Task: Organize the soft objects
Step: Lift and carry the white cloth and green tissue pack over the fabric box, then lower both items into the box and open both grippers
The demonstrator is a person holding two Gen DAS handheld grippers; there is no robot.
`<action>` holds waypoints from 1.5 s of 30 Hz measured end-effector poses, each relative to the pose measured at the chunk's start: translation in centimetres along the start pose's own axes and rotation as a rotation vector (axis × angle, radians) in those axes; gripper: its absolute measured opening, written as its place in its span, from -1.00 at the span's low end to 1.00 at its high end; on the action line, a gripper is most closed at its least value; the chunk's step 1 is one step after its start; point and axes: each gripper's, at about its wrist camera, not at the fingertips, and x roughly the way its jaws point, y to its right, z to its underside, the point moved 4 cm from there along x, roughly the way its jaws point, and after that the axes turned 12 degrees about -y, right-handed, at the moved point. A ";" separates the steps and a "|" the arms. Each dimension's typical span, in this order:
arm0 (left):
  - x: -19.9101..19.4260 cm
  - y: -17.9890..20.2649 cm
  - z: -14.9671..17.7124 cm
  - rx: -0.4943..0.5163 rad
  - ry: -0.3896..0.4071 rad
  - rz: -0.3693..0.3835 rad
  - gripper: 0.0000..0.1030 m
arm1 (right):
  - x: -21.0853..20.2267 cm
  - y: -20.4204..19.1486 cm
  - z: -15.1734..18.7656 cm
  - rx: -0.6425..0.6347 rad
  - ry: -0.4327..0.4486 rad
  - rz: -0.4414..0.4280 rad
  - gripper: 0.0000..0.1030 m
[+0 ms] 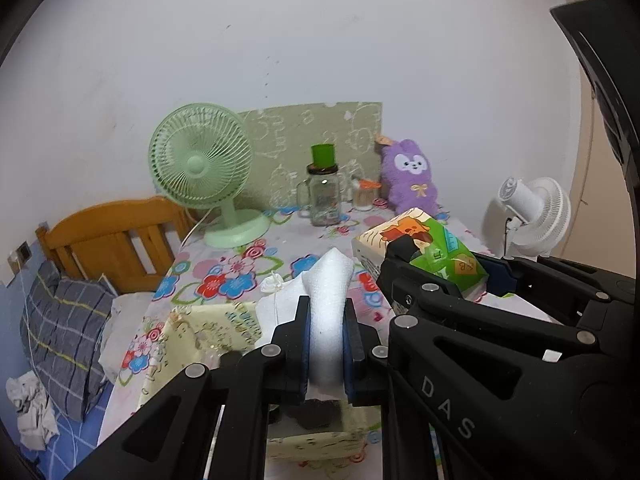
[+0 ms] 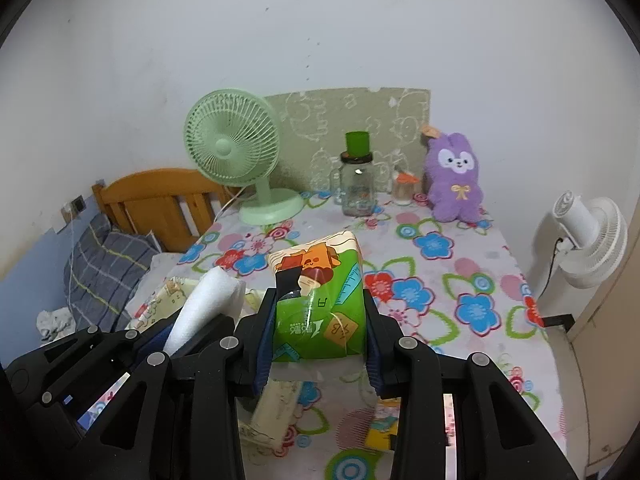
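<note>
Gripping a rolled white foam sheet point(image 1: 329, 312), the left gripper point(image 1: 326, 344) has its jaws pressed in on both sides of the roll, which pokes up and forward above the bench point(image 2: 472, 264). Just beside it, the right gripper point(image 2: 318, 344) clamps one green tissue pack point(image 2: 320, 300) printed with an orange cartoon, jaws set at the pack's width and carrying it clear of the flowered cloth. Below the two grippers sits one cream fabric box point(image 1: 208, 332) with a printed pattern; what lies inside I cannot tell. Further back along the wall stand one purple plush rabbit point(image 2: 454, 176), one glass jar point(image 2: 357, 188) with a green cup on its lid, and one smaller jar point(image 2: 404, 189) with an orange top. I count two fans: a green fan point(image 2: 232, 148) on the bench and a white fan point(image 2: 584, 240) off its right edge. Left of the bench is a bed with a wooden headboard point(image 2: 160, 200) and one plaid pillow point(image 2: 108, 268).
</note>
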 end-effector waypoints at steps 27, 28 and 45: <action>4.7 -6.4 3.7 -0.093 -0.128 -0.042 -0.76 | 7.5 -6.1 1.2 -0.068 -0.138 -0.097 -0.21; 5.0 -6.5 3.9 -0.096 -0.135 -0.041 -0.76 | 7.7 -6.3 1.2 -0.069 -0.143 -0.099 -0.21; 7.7 -9.6 5.6 -0.154 -0.219 -0.062 0.05 | 12.1 -9.2 1.9 -0.120 -0.231 -0.126 -0.16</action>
